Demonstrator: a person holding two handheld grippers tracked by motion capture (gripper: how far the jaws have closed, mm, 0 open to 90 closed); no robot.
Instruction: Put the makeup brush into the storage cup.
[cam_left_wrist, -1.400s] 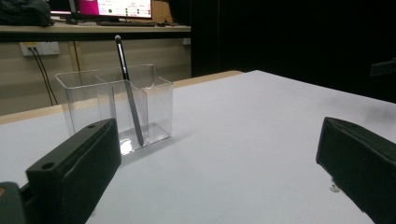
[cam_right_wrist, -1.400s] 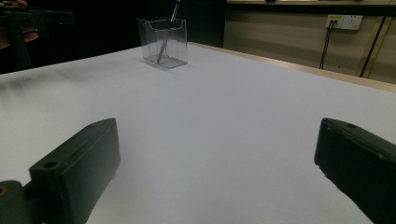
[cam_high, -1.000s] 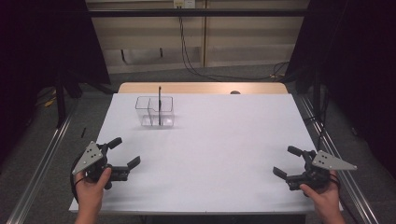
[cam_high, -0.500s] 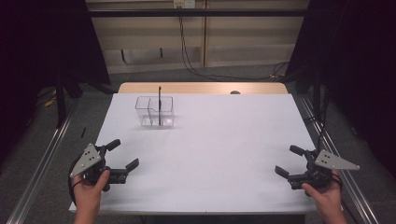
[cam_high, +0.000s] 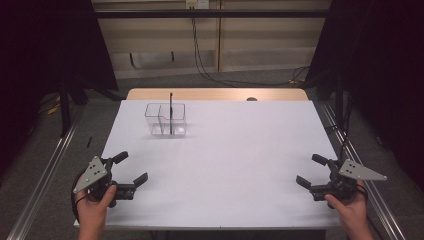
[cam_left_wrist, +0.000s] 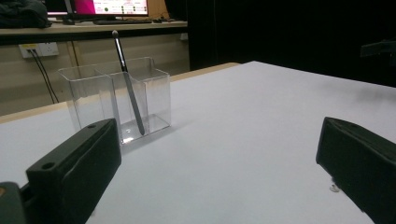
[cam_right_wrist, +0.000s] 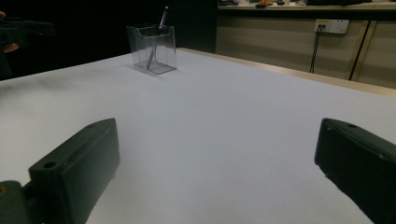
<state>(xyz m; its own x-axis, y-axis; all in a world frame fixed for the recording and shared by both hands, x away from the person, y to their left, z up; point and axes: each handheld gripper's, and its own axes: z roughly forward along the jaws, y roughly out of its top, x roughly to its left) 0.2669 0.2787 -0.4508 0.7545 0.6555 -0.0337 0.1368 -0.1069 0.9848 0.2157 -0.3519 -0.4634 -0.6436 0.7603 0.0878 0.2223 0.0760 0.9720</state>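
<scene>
A slim makeup brush (cam_high: 171, 112) leans in the right compartment of a clear two-compartment holder (cam_high: 166, 119) at about 11 o'clock on the white table (cam_high: 225, 160). The left gripper (cam_high: 131, 172) at 7 o'clock and the right gripper (cam_high: 309, 171) at 4 o'clock both rest with jaws apart. The brush looks light, stiff and smooth; pinching mid-handle above the rim seems best.

You have one clear organizer (cam_high: 166, 120) on the tabletop (cam_high: 240, 160), split into two compartments, and one dark brush (cam_high: 171, 112) standing in it. Two grippers are out: the left gripper (cam_high: 131, 169) and the right gripper (cam_high: 311, 171), each with two fingers spread apart.
</scene>
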